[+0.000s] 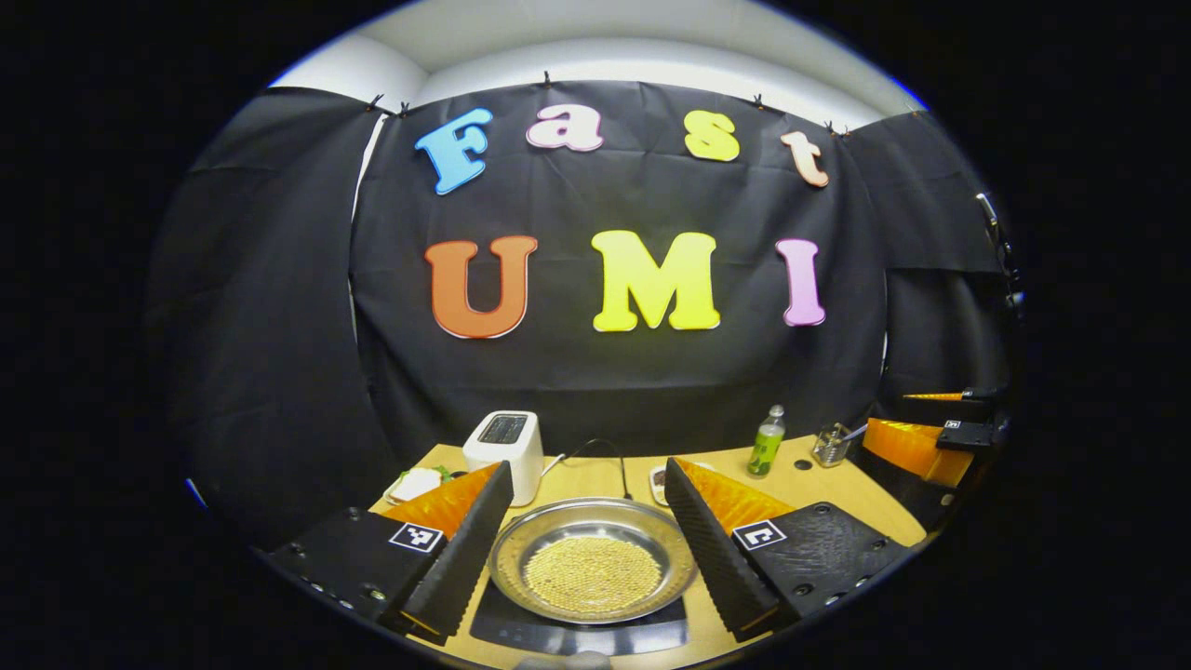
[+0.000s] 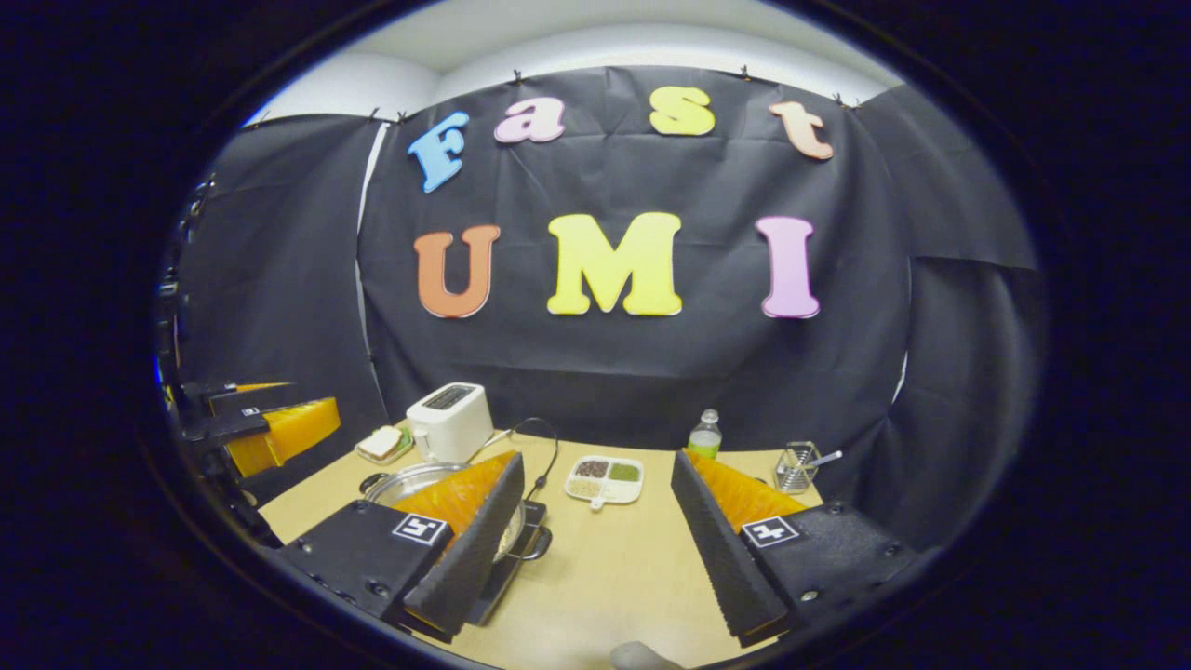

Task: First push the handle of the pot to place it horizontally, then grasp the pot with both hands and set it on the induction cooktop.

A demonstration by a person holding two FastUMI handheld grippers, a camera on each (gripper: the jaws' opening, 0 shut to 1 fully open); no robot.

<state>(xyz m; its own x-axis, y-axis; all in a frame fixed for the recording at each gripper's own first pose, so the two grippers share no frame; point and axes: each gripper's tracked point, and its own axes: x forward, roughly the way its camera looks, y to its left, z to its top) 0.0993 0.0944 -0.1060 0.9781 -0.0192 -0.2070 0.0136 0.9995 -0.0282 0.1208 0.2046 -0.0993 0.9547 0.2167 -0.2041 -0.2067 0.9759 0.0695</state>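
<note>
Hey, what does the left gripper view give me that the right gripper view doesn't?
Left gripper view: a look straight into the pot, with the yellow grains covering its bottom, and the other gripper off to the right.

Right gripper view: the pot's loop handle and the divided dish seen whole, with its separate fillings.

Both: the pot sitting on the induction cooktop, the white toaster, the green bottle, the sandwich plate and the glass holder.

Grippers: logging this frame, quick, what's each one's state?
Left gripper: open, holding nothing, above the pot.
Right gripper: open, holding nothing.
</note>
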